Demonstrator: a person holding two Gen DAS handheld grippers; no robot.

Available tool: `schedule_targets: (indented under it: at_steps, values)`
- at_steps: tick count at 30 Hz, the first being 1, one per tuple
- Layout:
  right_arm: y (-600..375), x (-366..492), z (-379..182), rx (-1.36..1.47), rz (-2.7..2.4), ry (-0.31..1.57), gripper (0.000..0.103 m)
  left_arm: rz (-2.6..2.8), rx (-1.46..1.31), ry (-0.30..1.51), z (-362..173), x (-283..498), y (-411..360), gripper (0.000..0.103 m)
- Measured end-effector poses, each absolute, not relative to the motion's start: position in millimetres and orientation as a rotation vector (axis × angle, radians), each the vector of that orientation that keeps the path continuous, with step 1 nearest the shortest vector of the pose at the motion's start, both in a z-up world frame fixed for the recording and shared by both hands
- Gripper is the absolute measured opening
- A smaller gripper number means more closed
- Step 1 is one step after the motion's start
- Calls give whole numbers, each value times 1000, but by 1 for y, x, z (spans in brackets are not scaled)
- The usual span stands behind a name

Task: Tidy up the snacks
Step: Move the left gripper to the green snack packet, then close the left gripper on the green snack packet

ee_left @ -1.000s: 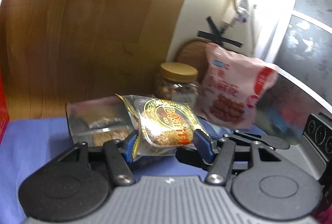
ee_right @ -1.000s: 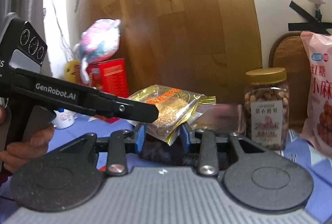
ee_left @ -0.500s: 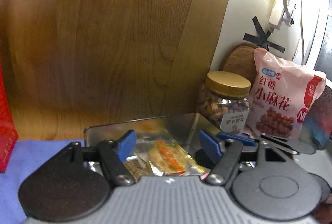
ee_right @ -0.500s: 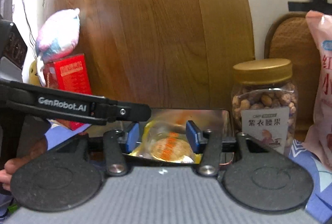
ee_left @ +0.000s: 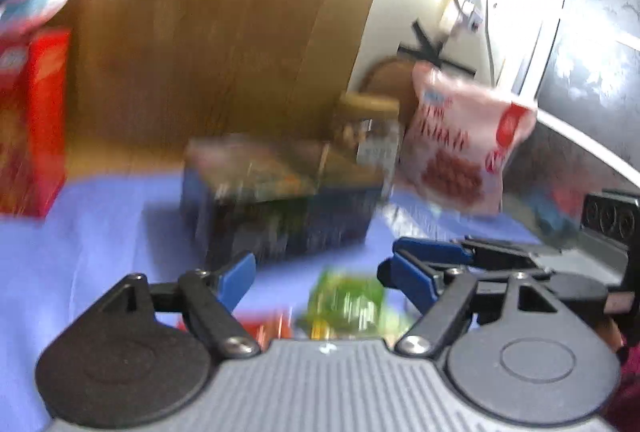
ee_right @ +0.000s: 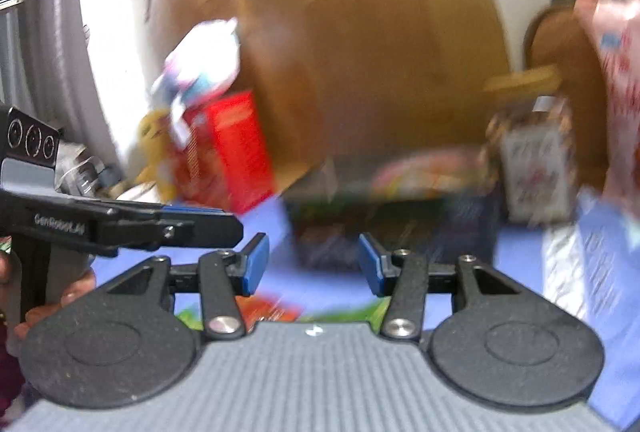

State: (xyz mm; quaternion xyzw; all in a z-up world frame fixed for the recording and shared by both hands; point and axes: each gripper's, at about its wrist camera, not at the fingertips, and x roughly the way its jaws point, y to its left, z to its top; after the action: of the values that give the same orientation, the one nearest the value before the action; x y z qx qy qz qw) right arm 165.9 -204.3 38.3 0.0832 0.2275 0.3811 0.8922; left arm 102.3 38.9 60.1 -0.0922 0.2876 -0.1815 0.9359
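Between the left tongs (ee_left: 320, 268), nothing: spread wide, just been opening, no longer pinching the gold snack packet gripped a second ago. Drawn back from the tin (ee_left: 280, 228), close under the camera half a second ago, now further off toward the far edge of the tabletop (ee_left: 80, 252), just beside the nut jar (ee_left: 368, 127) and near the pink bag (ee_left: 460, 151). Cannot read the tin's contents through the blur. Suggests one packet delivered. Leaves a green packet (ee_left: 348, 300) and a red packet (ee_left: 272, 324) loose near the front edge, probably next.

From the right wrist, much the same: right tongs (ee_right: 314, 264) spread and empty, just been opening, backed away from the tin (ee_right: 384, 228). Shows something pale and orange-tinged (ee_right: 416, 171) lying inside, too smeared to name. Catches the left tongs (ee_right: 200, 220) alongside at the left.
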Motion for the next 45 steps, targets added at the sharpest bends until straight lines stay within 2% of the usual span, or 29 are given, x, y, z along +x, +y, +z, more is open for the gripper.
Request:
schedule_targets:
  at_steps: [5,11,19,26,29,30,31,37,40,41,44,45]
  values:
    - [-171,135,13,22,812,570,52,-310,-197,709,24,67,51,75]
    - [-151,106,9,-115,771,545,53,-314,-186,676,17,34,59,76]
    - [-162,89,19,6,800,552,53,-276,-350,643,17,10,105,78]
    - [-132,97,19,46,884,589,53,-243,-471,658,0,10,133,78]
    - [-117,95,17,6,923,600,58,-250,-495,664,-4,12,136,78]
    - [-110,95,14,-25,921,607,66,-256,-496,664,-2,14,136,79]
    - [-106,96,11,-51,909,617,69,-262,-497,663,0,18,136,79]
    - [-92,100,-2,-120,896,655,69,-304,-485,664,7,44,127,79]
    - [-87,92,-4,-188,891,624,70,-312,-494,714,-1,60,119,69]
    - [-86,90,-5,-200,890,619,69,-321,-499,735,-5,63,116,62]
    - [-87,89,-5,-205,885,608,56,-273,-399,720,-4,57,103,49]
    - [-88,89,-5,-202,879,603,49,-261,-375,718,-3,55,100,46]
